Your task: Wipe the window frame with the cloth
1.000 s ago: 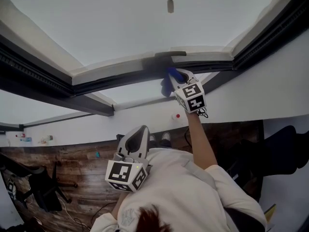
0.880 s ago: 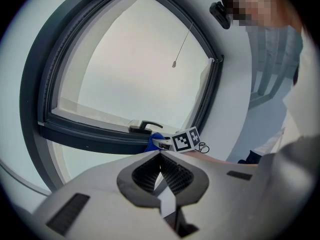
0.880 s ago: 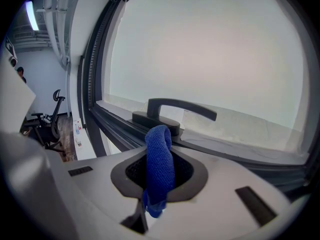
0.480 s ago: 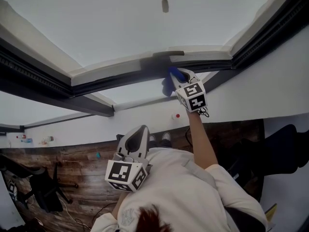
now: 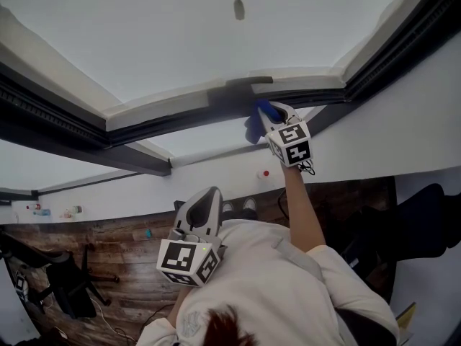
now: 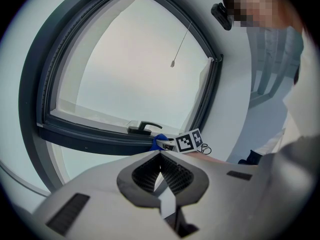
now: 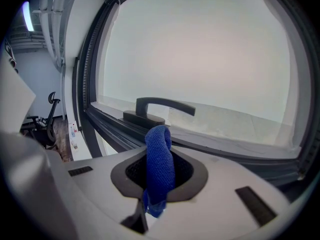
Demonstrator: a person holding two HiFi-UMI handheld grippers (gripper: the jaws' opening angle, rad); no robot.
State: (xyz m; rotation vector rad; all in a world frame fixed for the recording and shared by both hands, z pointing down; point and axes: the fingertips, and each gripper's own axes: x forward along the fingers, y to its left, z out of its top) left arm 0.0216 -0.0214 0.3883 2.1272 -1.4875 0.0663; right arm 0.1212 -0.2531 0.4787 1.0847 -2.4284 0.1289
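A blue cloth [image 7: 159, 169] is pinched in my right gripper [image 7: 160, 156], which is shut on it. In the head view that gripper [image 5: 268, 112] is held up against the dark window frame [image 5: 180, 114], just right of the black window handle [image 5: 241, 81], and the cloth [image 5: 255, 125] hangs at the frame. In the right gripper view the handle [image 7: 157, 108] sits just beyond the cloth's tip. My left gripper [image 5: 204, 209] is held low near the person's chest, shut with nothing between its jaws, and points at the window [image 6: 130, 79].
A pull cord with a small weight [image 5: 238, 7] hangs in front of the pane. White wall [image 5: 389, 121] flanks the window. On the wooden floor [image 5: 115, 258] stand a black chair [image 5: 68, 287] and small items by the wall [image 5: 50, 210].
The right gripper with the cloth has shifted slightly right along the frame. The left gripper has not moved.
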